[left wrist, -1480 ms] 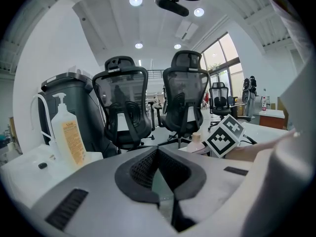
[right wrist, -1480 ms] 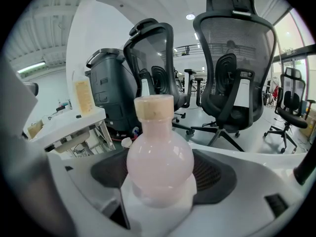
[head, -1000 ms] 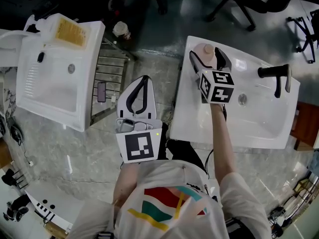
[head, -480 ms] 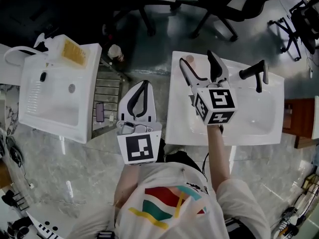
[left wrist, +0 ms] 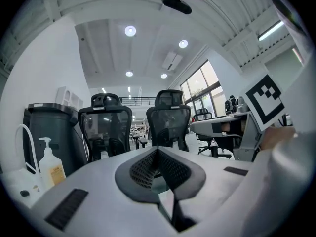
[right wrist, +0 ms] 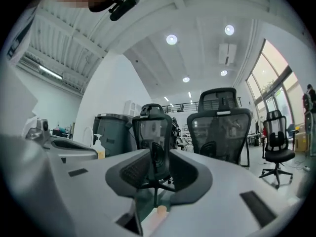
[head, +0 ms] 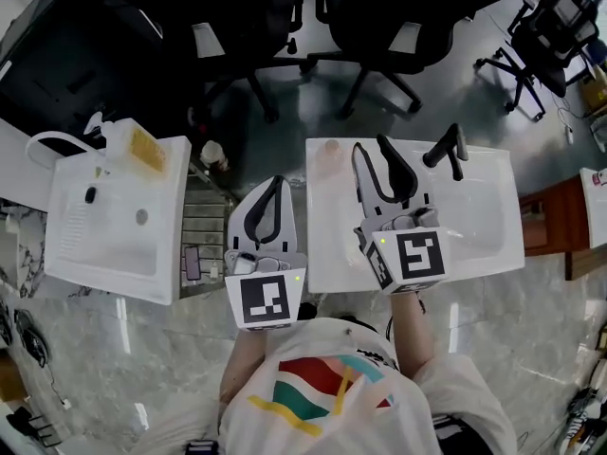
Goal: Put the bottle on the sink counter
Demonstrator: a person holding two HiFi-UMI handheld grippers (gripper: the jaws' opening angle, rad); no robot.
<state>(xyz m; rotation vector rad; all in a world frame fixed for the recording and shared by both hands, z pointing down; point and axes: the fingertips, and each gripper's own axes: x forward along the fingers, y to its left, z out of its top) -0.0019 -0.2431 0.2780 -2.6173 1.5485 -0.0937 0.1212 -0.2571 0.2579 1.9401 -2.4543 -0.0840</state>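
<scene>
The pale pink bottle (head: 331,149) stands on the far left corner of the white sink counter (head: 327,254). Its peach cap (right wrist: 159,211) shows low between the jaws in the right gripper view. My right gripper (head: 371,145) hovers over the counter, to the right of the bottle and apart from it. Its jaws have just been closing, a gap is left, and nothing is between them (right wrist: 157,167). My left gripper (head: 275,180) hangs left of the sink over the floor, shut and empty, its pads meeting (left wrist: 157,151).
A black faucet (head: 446,150) stands at the sink's back right. Another white sink (head: 114,216) with a soap dispenser (head: 133,145) is at the left, and a metal rack (head: 204,221) lies between the sinks. Black office chairs (head: 379,27) stand beyond.
My right gripper has let go of the bottle, pulled back toward me and lifted, and its jaws have narrowed. The left gripper has risen too. The bottle stays on the counter corner.
</scene>
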